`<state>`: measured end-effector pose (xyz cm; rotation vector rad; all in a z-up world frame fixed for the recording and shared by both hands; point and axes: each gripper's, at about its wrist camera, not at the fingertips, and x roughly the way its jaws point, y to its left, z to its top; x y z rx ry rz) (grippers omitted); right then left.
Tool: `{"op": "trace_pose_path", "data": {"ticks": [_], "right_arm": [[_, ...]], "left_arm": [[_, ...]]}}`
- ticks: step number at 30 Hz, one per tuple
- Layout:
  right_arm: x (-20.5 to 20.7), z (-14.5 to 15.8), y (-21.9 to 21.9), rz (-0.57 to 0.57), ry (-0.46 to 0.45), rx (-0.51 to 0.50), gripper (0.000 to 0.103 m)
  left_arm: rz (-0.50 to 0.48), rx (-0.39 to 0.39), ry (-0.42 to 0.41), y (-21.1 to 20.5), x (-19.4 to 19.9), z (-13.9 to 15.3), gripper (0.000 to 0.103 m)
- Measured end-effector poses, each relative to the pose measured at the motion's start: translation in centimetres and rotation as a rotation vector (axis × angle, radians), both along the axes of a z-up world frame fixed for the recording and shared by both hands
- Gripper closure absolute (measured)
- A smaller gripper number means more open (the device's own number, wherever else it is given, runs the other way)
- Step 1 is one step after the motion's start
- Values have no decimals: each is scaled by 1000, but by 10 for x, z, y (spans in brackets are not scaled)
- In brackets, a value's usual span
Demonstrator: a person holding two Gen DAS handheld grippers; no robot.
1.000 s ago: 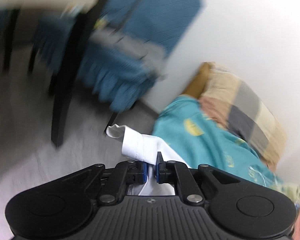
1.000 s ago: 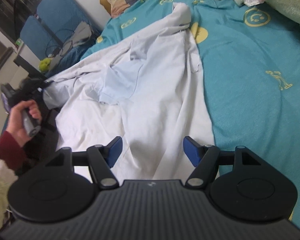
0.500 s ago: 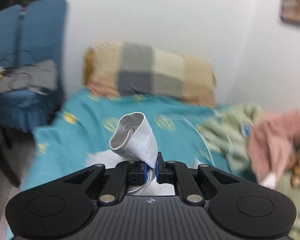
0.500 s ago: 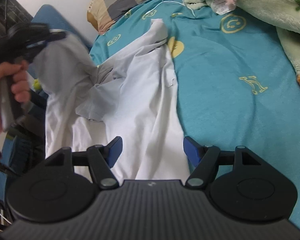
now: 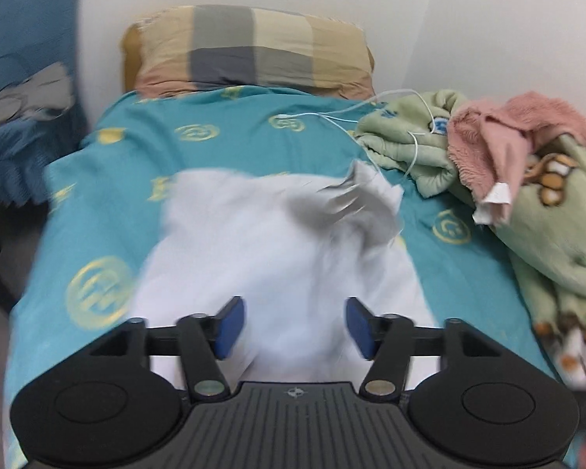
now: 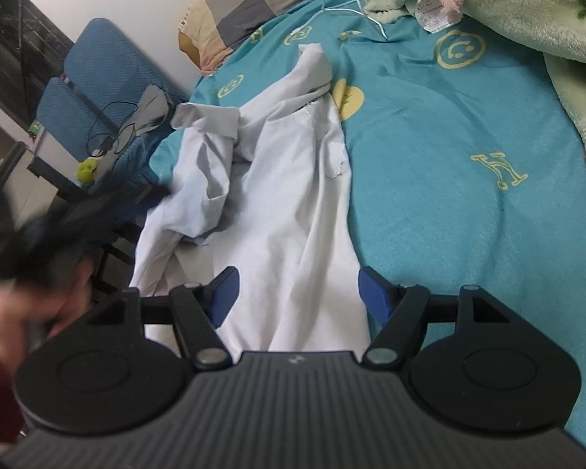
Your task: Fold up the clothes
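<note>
A white shirt [image 6: 285, 195] lies rumpled on the teal bedspread [image 6: 449, 148], one sleeve [image 6: 207, 117] thrown across its left side, the collar end pointing to the pillow. It shows blurred in the left wrist view [image 5: 277, 250]. My left gripper [image 5: 291, 326] is open and empty above the shirt's near part. My right gripper [image 6: 297, 293] is open and empty above the shirt's lower hem. The left gripper and the hand holding it appear as a dark blur at the left of the right wrist view [image 6: 39, 234].
A checked pillow [image 5: 250, 51] lies at the head of the bed. A green blanket [image 5: 558, 234] and a pink garment [image 5: 504, 136] are heaped at the right, with a white cable [image 5: 371, 117]. A blue chair [image 6: 105, 90] with cables stands left of the bed.
My left gripper has opened and let go of the shirt sleeve, which now lies thrown over the shirt. The left hand has drawn back towards the bed's near edge. The right gripper stays open.
</note>
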<state>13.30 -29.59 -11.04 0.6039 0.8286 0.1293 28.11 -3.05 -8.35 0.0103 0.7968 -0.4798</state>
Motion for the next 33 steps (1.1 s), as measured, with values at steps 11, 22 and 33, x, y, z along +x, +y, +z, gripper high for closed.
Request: {"op": "trace_pose_path", "data": {"ticks": [11,22,33], "right_arm": [[-40,30,10,4,-21,-18,32],[-101,43,18,-74,31,65,32],[-116,23,37,-22,118,-82,33]], "left_arm": [[180,-127,226,247,-89,-40,24],[152,-455,443,320,-135,-103,33],[-17,-72,262,253,-168,1,101]]}}
